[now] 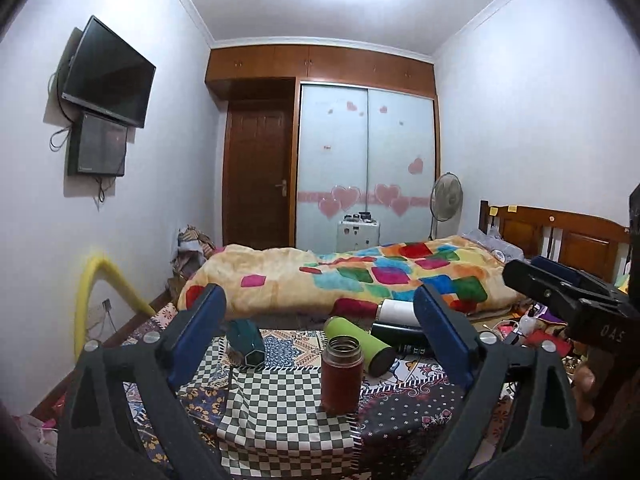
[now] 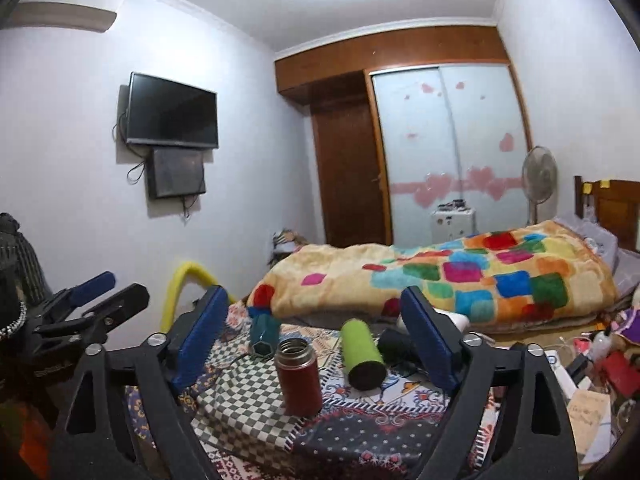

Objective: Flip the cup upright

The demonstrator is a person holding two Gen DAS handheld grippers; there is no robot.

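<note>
A red-brown cup [image 1: 342,374] stands upright, mouth up, on the patterned cloth; it also shows in the right wrist view [image 2: 299,376]. A green cup [image 1: 358,344] [image 2: 362,354] lies on its side behind it. A teal cup [image 1: 245,342] [image 2: 263,332] lies on its side to the left. A black cup [image 1: 398,338] [image 2: 394,345] and a white one [image 1: 398,312] lie further back. My left gripper [image 1: 320,316] is open and empty, short of the cups. My right gripper [image 2: 312,316] is open and empty too.
The cloth-covered surface [image 1: 280,408] has a colourful quilt [image 1: 360,276] behind it. Clutter [image 2: 592,368] lies at the right. A yellow foam tube [image 1: 96,292] curves at the left. The right gripper shows at the right edge of the left wrist view [image 1: 560,288].
</note>
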